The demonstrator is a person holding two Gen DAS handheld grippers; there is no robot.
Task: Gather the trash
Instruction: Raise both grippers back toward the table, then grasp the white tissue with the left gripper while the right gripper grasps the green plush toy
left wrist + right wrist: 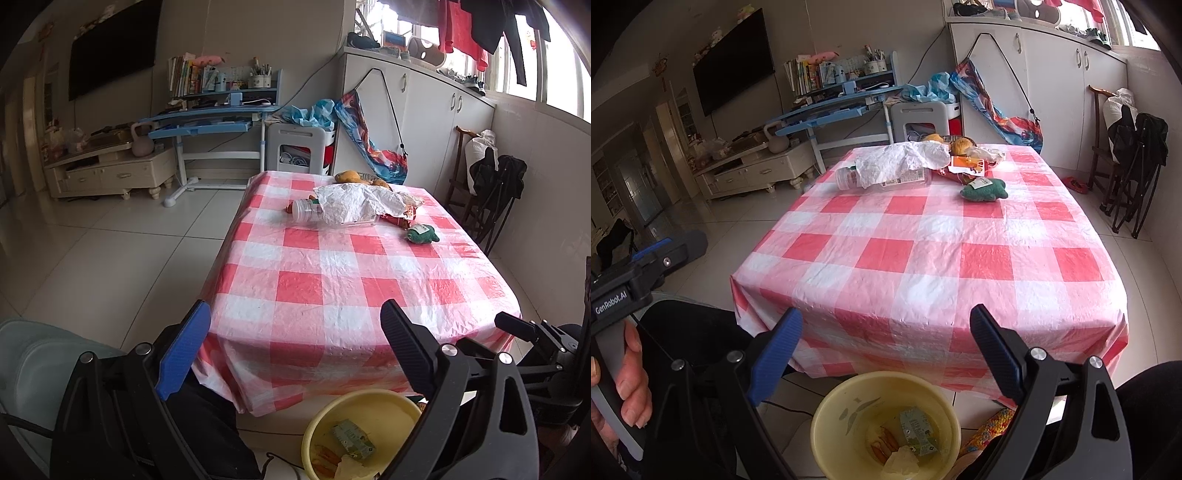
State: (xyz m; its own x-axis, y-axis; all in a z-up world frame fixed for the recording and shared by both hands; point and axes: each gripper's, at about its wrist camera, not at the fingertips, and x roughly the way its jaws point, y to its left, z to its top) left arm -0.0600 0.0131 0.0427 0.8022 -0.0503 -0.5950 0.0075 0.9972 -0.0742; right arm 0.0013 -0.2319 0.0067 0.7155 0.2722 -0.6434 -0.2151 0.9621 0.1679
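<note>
A yellow bin (369, 410) stands on the floor in front of the table (332, 277); it holds a green carton (352, 439) and wrappers. It also shows in the right wrist view (842, 406). At the table's far end lie a white crumpled paper (901, 158) over a clear plastic bottle (849, 177), a red-orange wrapper (967, 164) and a green plush toy (984, 190). My left gripper (295, 332) is open and empty above the bin's left side. My right gripper (886, 332) is open and empty above the bin.
Orange buns or fruit (960, 144) lie at the table's far edge. A folded black chair (1137, 173) stands at the right. A blue desk (831, 107), a white stool (919, 122) and a TV cabinet (753, 170) stand beyond the table.
</note>
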